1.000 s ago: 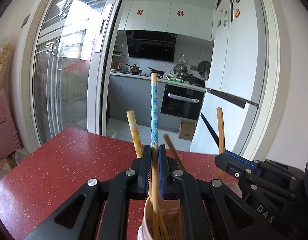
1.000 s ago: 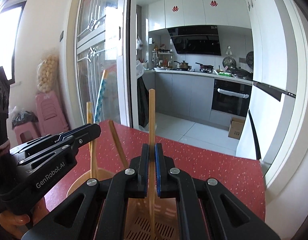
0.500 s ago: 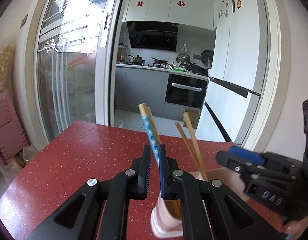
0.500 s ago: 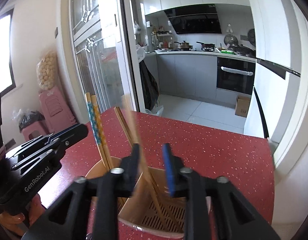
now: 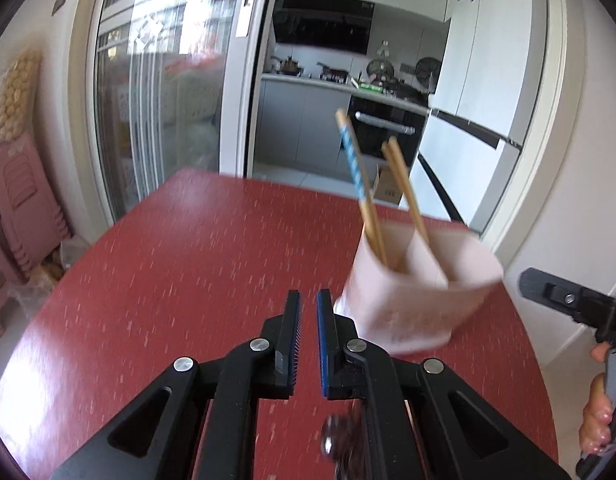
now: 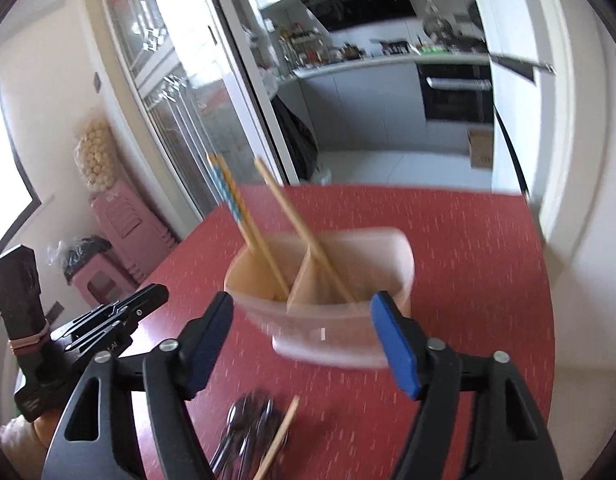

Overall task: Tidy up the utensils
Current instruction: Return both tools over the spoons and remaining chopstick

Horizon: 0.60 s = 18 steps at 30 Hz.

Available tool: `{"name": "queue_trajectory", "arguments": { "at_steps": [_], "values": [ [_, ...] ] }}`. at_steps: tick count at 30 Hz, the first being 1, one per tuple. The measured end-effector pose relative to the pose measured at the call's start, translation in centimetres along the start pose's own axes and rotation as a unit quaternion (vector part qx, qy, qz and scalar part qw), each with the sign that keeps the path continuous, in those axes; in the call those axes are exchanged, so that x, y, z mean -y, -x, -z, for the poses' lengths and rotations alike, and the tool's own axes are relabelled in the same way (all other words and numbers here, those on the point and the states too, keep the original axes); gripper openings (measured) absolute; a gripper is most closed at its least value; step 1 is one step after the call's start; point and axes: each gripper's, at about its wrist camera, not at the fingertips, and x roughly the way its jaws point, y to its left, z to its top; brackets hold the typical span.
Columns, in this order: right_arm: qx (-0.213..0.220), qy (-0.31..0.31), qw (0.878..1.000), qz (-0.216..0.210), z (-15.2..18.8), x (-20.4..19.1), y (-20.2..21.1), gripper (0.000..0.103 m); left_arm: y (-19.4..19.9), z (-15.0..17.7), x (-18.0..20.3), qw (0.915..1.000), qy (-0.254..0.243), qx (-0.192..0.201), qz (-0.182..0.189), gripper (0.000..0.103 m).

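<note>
A pale pink two-compartment utensil holder (image 5: 419,296) (image 6: 339,320) stands on the red table (image 5: 196,264). A blue-patterned chopstick (image 5: 353,164) (image 6: 230,196) leans with another in its left compartment; plain wooden chopsticks (image 5: 405,192) (image 6: 296,224) lean in the right one. My left gripper (image 5: 308,312) is empty, jaws nearly closed, left of and nearer than the holder. My right gripper (image 6: 304,320) is wide open and empty, just in front of the holder. Metal spoons (image 6: 248,424) and a loose chopstick (image 6: 280,436) lie on the table below it.
The table (image 6: 487,248) ends at its far edge before a sliding glass door and kitchen doorway. Pink stools (image 6: 120,224) stand on the floor to the left. A spoon (image 5: 343,440) lies under my left gripper. The right gripper shows at the left view's right edge (image 5: 567,300).
Both grippers let go of their chopsticks, which now rest in the holder, and pulled back and up. The right jaws opened wide. The left moved left of the holder.
</note>
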Motion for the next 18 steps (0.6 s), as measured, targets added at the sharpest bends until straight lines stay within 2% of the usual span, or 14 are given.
{"name": "queue_trajectory", "arguments": {
  "at_steps": [6,11,12,13,15,18],
  "values": [
    [-0.049,-0.057,0.997,0.006,4.5,1.2,0.9,0.079,1.1,4.1,-1.3,0.9992,0.004,-0.04,0.0,0.037],
    [-0.086,-0.074,0.993,0.021,8.0,1.3,0.8,0.079,1.2,7.3,-2.1,0.9969,0.005,-0.079,0.006,0.037],
    [-0.097,-0.079,0.992,0.022,8.9,1.3,0.5,0.079,1.2,7.9,-2.3,0.9962,0.007,-0.087,0.006,0.066],
    [-0.105,-0.082,0.991,0.022,9.5,1.3,0.3,0.079,1.0,8.3,-2.5,0.9954,0.009,-0.095,0.005,0.103],
    [-0.121,-0.086,0.989,0.023,10.7,1.0,-0.2,0.079,0.7,9.7,-2.9,0.9944,0.016,-0.104,-0.008,0.103],
    [-0.147,-0.085,0.985,0.039,12.4,0.5,-1.1,0.079,-0.4,11.6,-3.0,0.9919,0.006,-0.126,-0.005,0.103]
  ]
}}
